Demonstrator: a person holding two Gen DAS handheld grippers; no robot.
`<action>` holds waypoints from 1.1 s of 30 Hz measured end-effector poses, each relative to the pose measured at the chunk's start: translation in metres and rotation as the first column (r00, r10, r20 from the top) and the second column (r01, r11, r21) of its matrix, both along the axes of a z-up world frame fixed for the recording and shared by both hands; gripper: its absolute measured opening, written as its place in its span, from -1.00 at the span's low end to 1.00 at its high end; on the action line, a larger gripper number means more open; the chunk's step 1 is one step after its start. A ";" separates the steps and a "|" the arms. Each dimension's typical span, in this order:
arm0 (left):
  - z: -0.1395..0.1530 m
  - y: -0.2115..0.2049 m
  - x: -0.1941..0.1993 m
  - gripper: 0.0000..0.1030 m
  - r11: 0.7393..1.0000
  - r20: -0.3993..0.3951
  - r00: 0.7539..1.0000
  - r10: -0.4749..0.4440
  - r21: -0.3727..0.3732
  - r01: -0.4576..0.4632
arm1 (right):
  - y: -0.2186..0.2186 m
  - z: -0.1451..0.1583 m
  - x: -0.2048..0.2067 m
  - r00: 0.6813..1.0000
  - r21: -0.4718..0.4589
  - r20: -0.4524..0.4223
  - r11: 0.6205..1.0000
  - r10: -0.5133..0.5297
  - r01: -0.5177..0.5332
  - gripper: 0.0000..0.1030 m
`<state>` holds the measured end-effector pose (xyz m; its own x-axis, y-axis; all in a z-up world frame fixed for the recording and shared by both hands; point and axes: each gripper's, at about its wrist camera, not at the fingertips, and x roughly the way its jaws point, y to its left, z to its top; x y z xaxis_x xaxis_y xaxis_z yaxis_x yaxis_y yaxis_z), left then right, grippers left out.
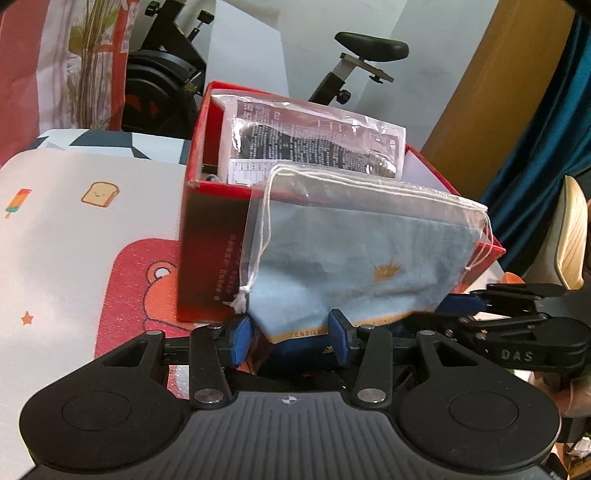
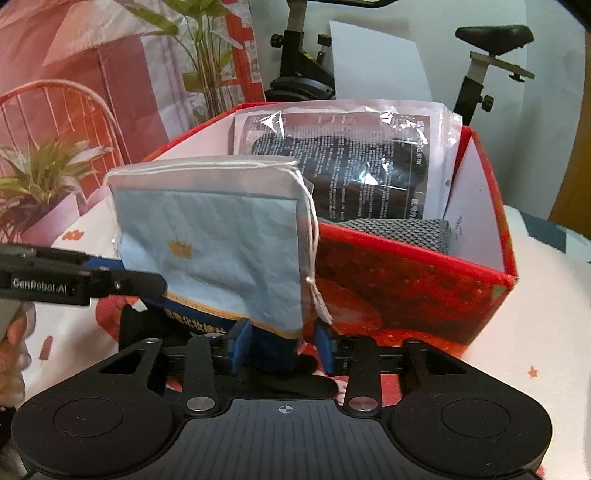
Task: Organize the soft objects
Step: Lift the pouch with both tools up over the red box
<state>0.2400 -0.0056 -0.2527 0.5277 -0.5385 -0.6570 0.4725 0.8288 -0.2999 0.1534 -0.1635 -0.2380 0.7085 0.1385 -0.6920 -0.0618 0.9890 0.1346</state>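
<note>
A clear drawstring bag (image 1: 351,251) with a folded light blue towel inside hangs upright against the front of a red box (image 1: 207,236). My left gripper (image 1: 291,338) is shut on the bag's bottom edge, both blue pads touching it. In the right wrist view, my right gripper (image 2: 282,347) straddles the other bottom corner of the bag (image 2: 221,240). Its left pad touches, and a small gap shows at its right pad. The red box (image 2: 406,280) holds a plastic-wrapped dark packet (image 2: 351,166) and a grey mesh item (image 2: 399,227).
The box stands on a white printed mat (image 1: 74,229) with a bear figure. An exercise bike (image 2: 495,35) stands behind the box. A potted plant (image 2: 44,170) is at the left and a wooden chair (image 1: 572,236) at the right. A hand (image 2: 14,332) holds the left gripper.
</note>
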 end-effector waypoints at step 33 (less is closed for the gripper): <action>0.081 0.024 -0.027 -0.53 0.984 0.152 0.987 0.049 -0.175 -0.022 | -0.002 0.085 -0.018 0.981 0.203 0.179 0.978 -0.074 0.036 -0.68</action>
